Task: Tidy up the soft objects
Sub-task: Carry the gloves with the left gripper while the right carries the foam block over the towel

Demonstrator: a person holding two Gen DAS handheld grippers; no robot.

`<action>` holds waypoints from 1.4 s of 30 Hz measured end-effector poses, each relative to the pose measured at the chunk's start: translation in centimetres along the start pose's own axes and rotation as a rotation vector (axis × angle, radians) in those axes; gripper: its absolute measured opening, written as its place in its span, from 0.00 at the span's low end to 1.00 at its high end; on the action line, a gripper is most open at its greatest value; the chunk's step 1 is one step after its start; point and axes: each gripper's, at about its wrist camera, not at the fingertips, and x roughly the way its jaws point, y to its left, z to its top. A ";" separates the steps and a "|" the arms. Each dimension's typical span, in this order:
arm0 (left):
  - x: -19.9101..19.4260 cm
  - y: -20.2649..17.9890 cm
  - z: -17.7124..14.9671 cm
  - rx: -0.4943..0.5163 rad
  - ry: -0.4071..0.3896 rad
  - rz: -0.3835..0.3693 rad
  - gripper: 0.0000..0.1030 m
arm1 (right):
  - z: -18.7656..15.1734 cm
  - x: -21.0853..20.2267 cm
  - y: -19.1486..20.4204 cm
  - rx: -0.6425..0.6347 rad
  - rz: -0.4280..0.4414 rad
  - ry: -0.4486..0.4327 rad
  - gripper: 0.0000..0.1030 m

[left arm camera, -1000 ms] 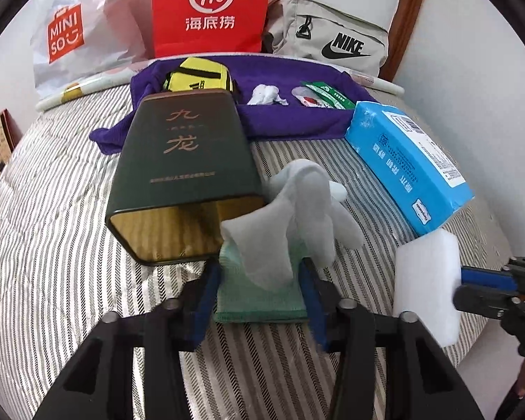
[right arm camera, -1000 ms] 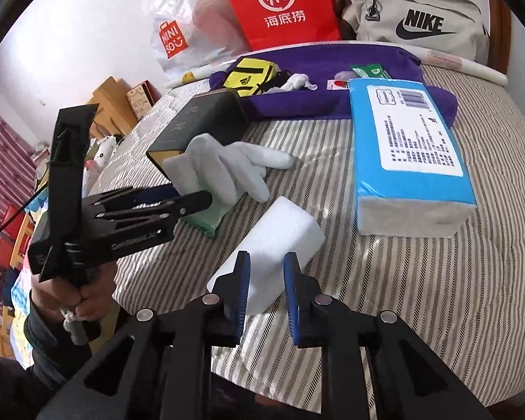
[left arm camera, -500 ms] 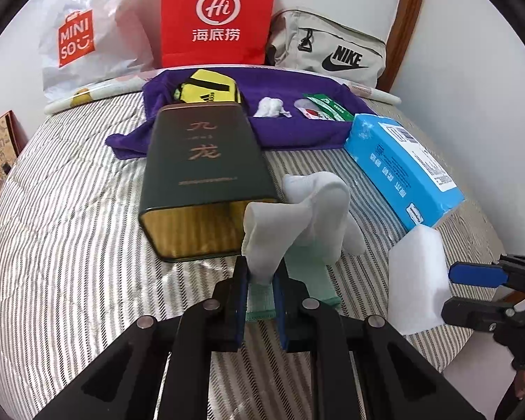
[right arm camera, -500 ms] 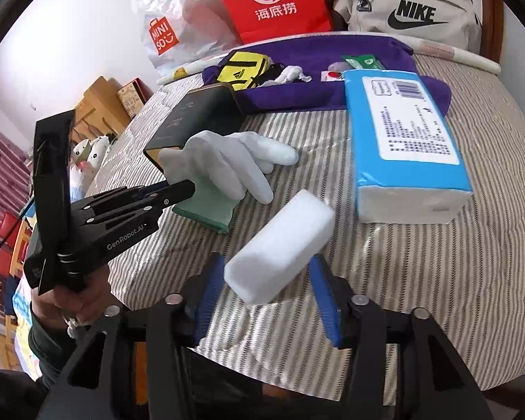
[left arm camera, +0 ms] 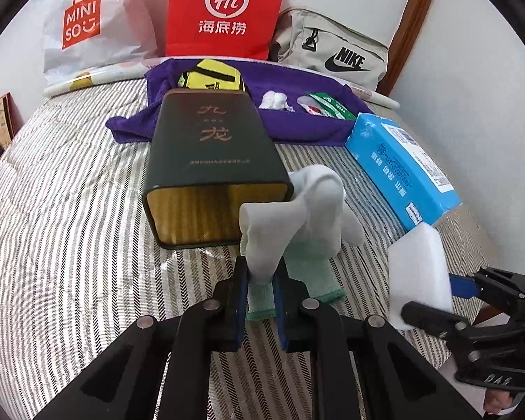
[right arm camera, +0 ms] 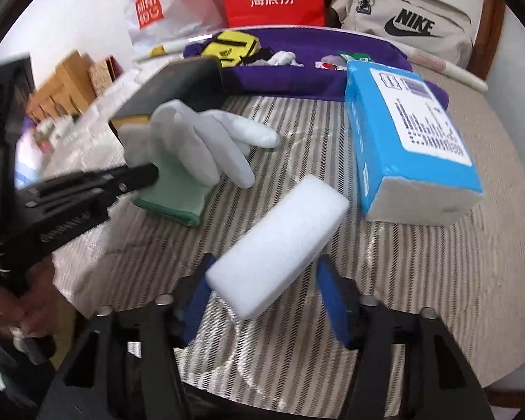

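A white glove [left arm camera: 318,203] with a green cuff [left arm camera: 311,273] lies on the striped bed cover, against a dark green tin [left arm camera: 210,147]. My left gripper [left arm camera: 261,287] is shut on a raised white fold of that glove. From the right wrist view, the glove [right arm camera: 192,140] shows with the left gripper [right arm camera: 150,175] pinching its near edge. A white foam sponge [right arm camera: 280,245] lies slanted between the pads of my right gripper [right arm camera: 266,297]. Those jaws are closing, and a gap still shows at the right pad. The same sponge [left arm camera: 420,269] appears beside the right gripper [left arm camera: 448,301].
A blue tissue pack [right arm camera: 402,133] lies right of the sponge. Behind is a purple cloth [left arm camera: 297,126] with a yellow pouch [left arm camera: 211,75], a small white cloth [left arm camera: 274,99] and a green packet [left arm camera: 327,105]. Red [left arm camera: 227,10], Miniso [left arm camera: 84,24] and Nike [left arm camera: 332,56] bags line the wall.
My left jaws have shut on the glove's white fold. My right jaws have spread off the sponge, which now rests between them, and that hand has dipped a little.
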 end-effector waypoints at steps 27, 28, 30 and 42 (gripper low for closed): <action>1.6 -1.0 1.0 -0.137 0.003 -0.025 0.13 | -3.4 -4.5 -6.9 -0.018 -0.038 -0.103 0.43; 1.4 -1.0 0.9 -0.137 0.001 -0.028 0.12 | -3.4 -4.5 -7.0 -0.018 -0.037 -0.104 0.43; 0.4 -0.8 0.7 -0.140 -0.010 -0.041 0.12 | -3.4 -4.4 -7.2 -0.018 -0.031 -0.107 0.43; -4.1 -0.7 0.7 -0.145 -0.086 -0.058 0.12 | -3.0 -6.1 -7.4 -0.027 0.007 -0.164 0.42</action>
